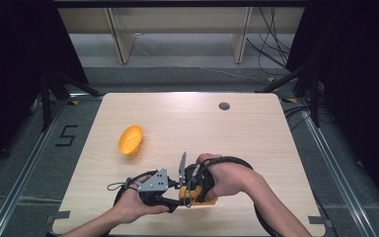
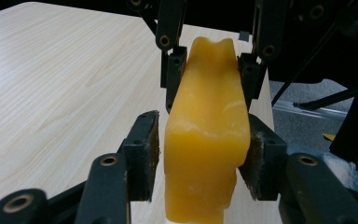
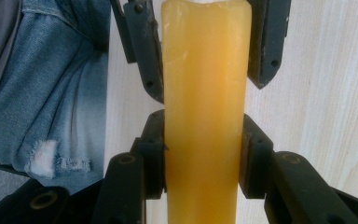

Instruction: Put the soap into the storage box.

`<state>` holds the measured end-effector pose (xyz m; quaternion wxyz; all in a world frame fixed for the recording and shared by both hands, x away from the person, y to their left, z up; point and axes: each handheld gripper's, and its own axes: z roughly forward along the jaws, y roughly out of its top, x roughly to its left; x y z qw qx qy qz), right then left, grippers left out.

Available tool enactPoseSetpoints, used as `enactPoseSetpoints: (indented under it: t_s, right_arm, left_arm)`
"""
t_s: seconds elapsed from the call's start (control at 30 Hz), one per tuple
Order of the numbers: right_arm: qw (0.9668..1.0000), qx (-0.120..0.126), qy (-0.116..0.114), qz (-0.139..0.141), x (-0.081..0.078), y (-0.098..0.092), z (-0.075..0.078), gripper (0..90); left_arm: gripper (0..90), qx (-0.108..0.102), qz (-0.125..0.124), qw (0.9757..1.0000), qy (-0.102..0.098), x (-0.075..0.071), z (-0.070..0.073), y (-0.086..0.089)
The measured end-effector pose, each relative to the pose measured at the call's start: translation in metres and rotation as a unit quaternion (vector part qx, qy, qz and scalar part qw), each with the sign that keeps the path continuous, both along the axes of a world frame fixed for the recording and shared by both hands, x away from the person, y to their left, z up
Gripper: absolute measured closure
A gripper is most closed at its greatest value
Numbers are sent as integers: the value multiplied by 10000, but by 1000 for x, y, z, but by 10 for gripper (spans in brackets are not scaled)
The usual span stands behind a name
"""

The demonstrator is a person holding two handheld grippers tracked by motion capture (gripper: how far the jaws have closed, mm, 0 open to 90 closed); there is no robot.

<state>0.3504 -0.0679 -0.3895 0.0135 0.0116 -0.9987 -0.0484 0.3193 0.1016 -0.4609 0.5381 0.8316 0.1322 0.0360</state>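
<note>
At the left of the wooden table (image 1: 256, 123), well apart from the hands, an orange bowl-like shell (image 1: 131, 140) lay tipped on its side, its hollow facing up and toward the far edge.

Nearer the front edge, the person's left hand (image 1: 133, 205) came in low from the bottom, forearm angled up and to the right, fingers wrapped under the left gripper (image 1: 175, 186), which pointed across the table toward the other hand. In the left gripper view its jaws stood either side of the yellow-orange block (image 2: 207, 135); the right pad sat against the block, while a thin gap showed at the left pad, so the grip was not closed on it.

The block itself stood near the front edge, between the two hands. Its lower end ran out of both gripper views, and from above the hands and grippers covered most of it.

To the right, the right hand (image 1: 229, 177) curled over the right gripper (image 1: 190, 190), wrist bent, forearm running down to the bottom right. In the right gripper view, the right gripper's pads (image 3: 254, 154) pressed on both flanks of the block, clamped firmly on it. A blue denim trouser leg (image 3: 51, 93) with a frayed patch showed beyond the table edge.
</note>
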Motion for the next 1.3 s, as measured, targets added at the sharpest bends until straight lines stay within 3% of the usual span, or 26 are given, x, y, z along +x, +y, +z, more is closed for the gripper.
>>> enactPoseSetpoints:
  t_s: [0.1,0.17,0.27,0.47,0.53,0.83,1.07,1.1,1.3]
  right_arm:
    - [10000,-26,29,-70,-1,0,0,617]
    - [10000,-26,2,-18,0,0,0,617]
    - [9999,-48,2,-100,-1,0,1,617]
    - [9999,-59,19,-106,-1,0,0,617]
    - [9999,-23,-66,93,1,1,0,617]
    - [9994,-130,-132,287,-2,3,0,610]
    - [9984,-63,-307,468,-2,4,7,608]
    - [9982,-58,-250,551,-1,4,7,606]
    - [9988,-3,-233,430,-2,4,10,582]
  left_arm:
    - [553,37,-14,10000,-12,-1,0,-2]
    - [558,78,-113,9998,-149,0,0,-2]
    - [558,109,-92,9999,-57,-1,-2,-1]
    - [559,191,-85,9997,-138,-2,-3,-2]
    - [563,197,-102,9997,-142,-2,-3,-2]
    - [601,262,-219,9991,-237,-2,0,1]
    - [604,207,-215,9988,-381,-3,6,3]
    - [605,189,-213,9990,-341,-3,6,2]
    - [606,216,-128,9984,-510,-6,10,3]
